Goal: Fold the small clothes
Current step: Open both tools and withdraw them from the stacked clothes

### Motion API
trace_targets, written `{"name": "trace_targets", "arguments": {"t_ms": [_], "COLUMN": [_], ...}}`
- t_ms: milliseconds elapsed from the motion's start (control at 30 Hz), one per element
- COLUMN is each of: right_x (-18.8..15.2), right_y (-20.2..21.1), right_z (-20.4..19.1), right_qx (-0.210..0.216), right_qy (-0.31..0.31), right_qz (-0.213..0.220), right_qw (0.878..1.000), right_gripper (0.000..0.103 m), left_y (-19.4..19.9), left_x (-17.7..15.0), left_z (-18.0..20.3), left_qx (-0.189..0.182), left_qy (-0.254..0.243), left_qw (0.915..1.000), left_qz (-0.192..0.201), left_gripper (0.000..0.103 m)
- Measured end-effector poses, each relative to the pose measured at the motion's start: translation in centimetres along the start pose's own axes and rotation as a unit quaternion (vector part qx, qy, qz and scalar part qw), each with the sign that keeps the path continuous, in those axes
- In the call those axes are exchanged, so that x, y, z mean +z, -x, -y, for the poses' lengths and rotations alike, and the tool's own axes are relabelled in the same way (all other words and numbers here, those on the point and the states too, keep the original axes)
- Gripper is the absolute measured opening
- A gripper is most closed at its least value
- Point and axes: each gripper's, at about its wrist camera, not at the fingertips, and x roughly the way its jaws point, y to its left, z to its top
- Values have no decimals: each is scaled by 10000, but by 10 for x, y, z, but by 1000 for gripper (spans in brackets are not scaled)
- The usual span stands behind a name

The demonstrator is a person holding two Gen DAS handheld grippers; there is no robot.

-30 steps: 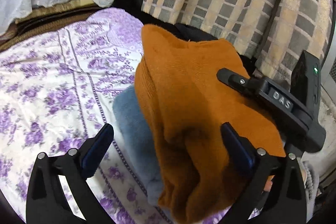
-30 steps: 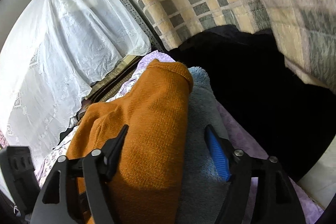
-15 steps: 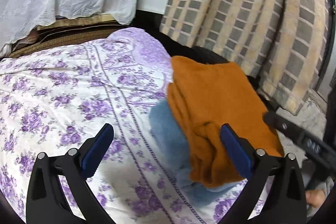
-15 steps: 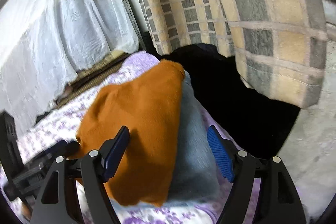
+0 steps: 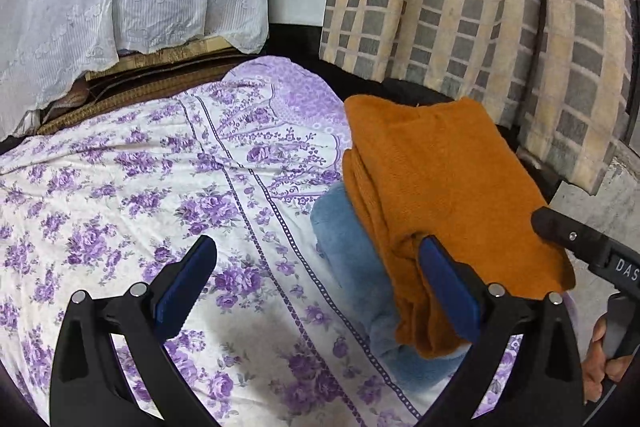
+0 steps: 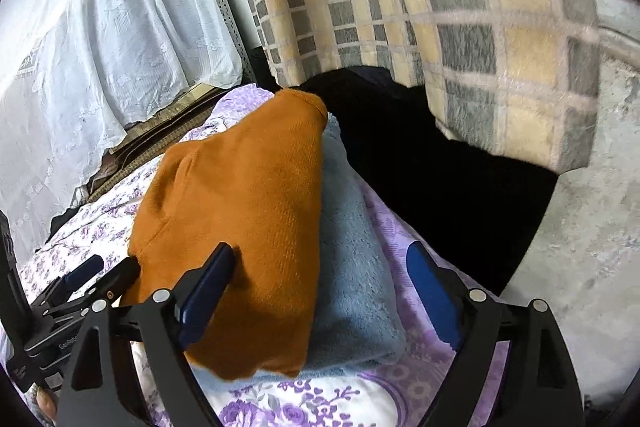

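Behind the folded orange garment [image 6: 240, 227] on blue fleece [image 6: 352, 267], checked curtains [image 6: 480, 27] hang; both hand-held grippers gape, right one [image 6: 320, 291] opening.

My left gripper [image 5: 316, 291] and right gripper [image 6: 320, 291]: black plastic frames, blue ribbed pads [image 5: 448, 291], silver screws [image 5: 497, 289], white "DAS" lettering on the right one's side.

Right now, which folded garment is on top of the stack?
The orange knit garment. It lies folded on the light blue fleece one, which only peeks out beneath it along one side on the floral sheet.
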Motion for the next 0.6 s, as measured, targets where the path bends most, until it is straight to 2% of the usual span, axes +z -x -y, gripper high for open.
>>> {"name": "trace_targets", "arguments": {"t_ms": [233,400,600], "right_x": [-5,-10,-20], "right_y": [37,73,121], "right_z": [-19,-34,-49], "right_qx": [-8,43,-92], "right_qy": [167,229,413], "right_qz": [172,294,407], "right_qw": [9997,9993,9983], "right_gripper": [88,89,93], "left_y": [32,65,111], "left_x": [-2,-4,-7], "left_z": [0,3,9], "left_qx": [-100,-176,-371], "left_qy": [-48,-162,-220], "left_qw": [9998,9990,9980], "left_qz": [192,384,462], "left_gripper": [99,99,99]}}
